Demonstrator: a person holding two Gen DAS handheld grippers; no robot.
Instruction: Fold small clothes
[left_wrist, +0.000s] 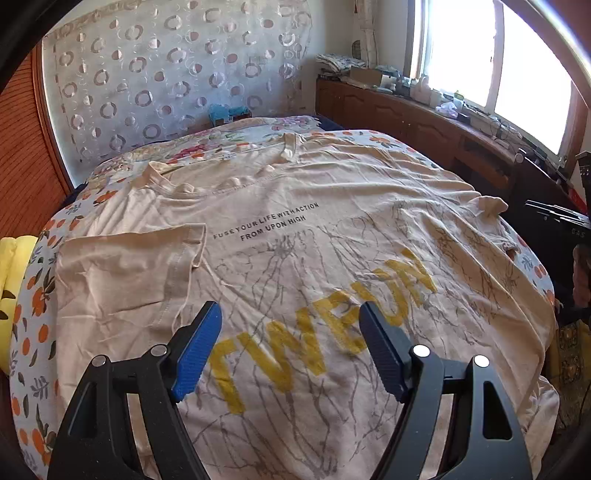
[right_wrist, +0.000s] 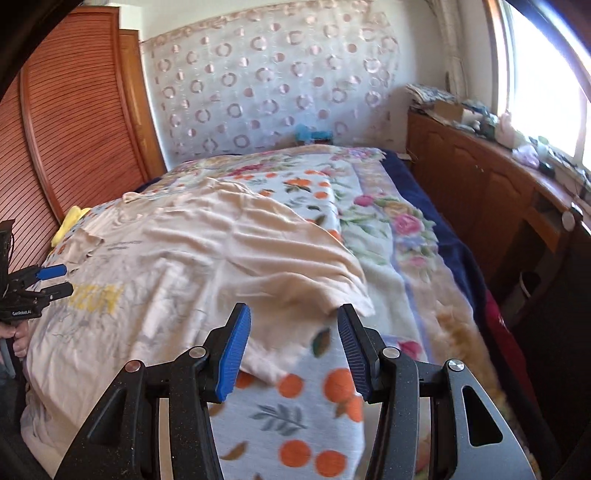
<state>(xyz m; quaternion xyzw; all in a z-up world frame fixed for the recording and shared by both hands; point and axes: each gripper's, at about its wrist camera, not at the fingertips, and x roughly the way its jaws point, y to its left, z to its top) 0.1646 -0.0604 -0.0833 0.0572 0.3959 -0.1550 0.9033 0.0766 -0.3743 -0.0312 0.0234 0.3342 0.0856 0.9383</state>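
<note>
Cream fabric covers most of the bed: a T-shirt (left_wrist: 295, 240) lies spread flat, printed side up, on an orange-patterned blanket (right_wrist: 295, 406), presumably smoothed out so the folds will come clean. In the left wrist view its collar sits toward 12 o'clock and its hem runs off toward 6 o'clock under the camera, with yellow lettering across the chest. One sleeve (left_wrist: 129, 273), at about 9 o'clock, is already turned inward onto the body of the shirt; the other sleeve (left_wrist: 487, 206), at about 2 o'clock, still pokes outward. The left gripper (left_wrist: 290, 347) hovers over the lettering with its jaws spread wide and nothing between them, and I cannot say for certain whether its tips touch the cloth. The right gripper (right_wrist: 293, 345) hangs at the shirt's other side, jaws likewise spread and empty, framing a rumpled edge of fabric (right_wrist: 332, 291) where it meets the blanket; that placement looks like a line-up for pinching that side and carrying it across. My guess is the fold has only begun, and the loose, wrinkled cloth may bunch unless the grip catches a single layer. A floral quilt (right_wrist: 388, 229) lies beyond at 1 o'clock, a yellow cushion (left_wrist: 13, 266) sits at the left edge, and a wooden cabinet (left_wrist: 406, 114) runs under the bright window
</note>
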